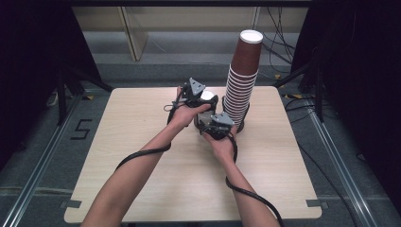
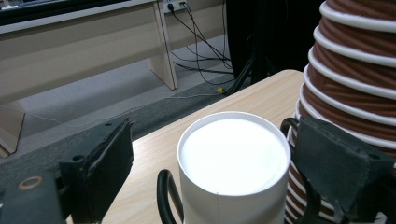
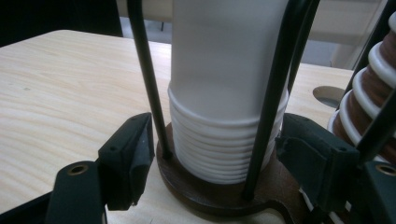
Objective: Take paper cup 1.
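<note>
Two claws set around a white cup stack in its wire holder

The left claw [image 2: 205, 163] is spread clear around the top white cup [image 2: 233, 156]; the right claw [image 3: 215, 158], part-open, brackets the holder base [image 3: 210, 193] on the desk [image 3: 60, 93], likely to steady it, beside the brown stack [image 1: 241, 80].

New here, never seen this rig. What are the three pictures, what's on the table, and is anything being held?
No robot: a person holds a two-jaw gripper in each hand. The high view looks down on the table. The other two pictures come from cameras riding on the grippers and looking along their black jaws.

On the table stands a cup rack with a dark round base and black wire posts, holding a stack of white cups upside down. Beside it rises a taller stack of brown cups.

The left gripper is at the top of the white stack, the right gripper low by its base. Both pairs of jaws flank the stack without pressing it, so nothing is held yet.
</note>
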Demonstrator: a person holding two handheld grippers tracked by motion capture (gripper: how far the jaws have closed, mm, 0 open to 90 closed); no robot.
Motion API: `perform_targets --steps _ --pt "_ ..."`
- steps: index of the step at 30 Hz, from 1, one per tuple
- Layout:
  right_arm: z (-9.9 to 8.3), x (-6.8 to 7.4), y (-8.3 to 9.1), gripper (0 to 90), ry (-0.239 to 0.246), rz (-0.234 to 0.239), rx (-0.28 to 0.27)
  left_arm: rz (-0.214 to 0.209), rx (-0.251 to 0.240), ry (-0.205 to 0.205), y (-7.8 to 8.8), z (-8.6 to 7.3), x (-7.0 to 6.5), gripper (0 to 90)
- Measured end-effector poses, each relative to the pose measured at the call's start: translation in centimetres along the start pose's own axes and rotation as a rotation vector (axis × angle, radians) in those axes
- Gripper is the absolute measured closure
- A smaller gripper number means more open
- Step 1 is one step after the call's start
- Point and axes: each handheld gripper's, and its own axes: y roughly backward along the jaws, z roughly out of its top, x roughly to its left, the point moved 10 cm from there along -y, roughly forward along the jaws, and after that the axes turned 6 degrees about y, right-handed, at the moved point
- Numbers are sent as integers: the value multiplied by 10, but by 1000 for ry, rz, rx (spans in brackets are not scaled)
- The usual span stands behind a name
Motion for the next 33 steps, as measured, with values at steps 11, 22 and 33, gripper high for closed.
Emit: perform_targets --steps 11,22,33 --pt "-4 0 -9 286 -11 -69 30 -25 12 6 -4 -5 -3 146" --pt "-3 -2 -17 286 -28 -79 23 -33 21 3 -5 -6 -1 166" --pt "-6 -4 -18 303 -14 -94 40 -47 27 8 -9 -9 -4 208"
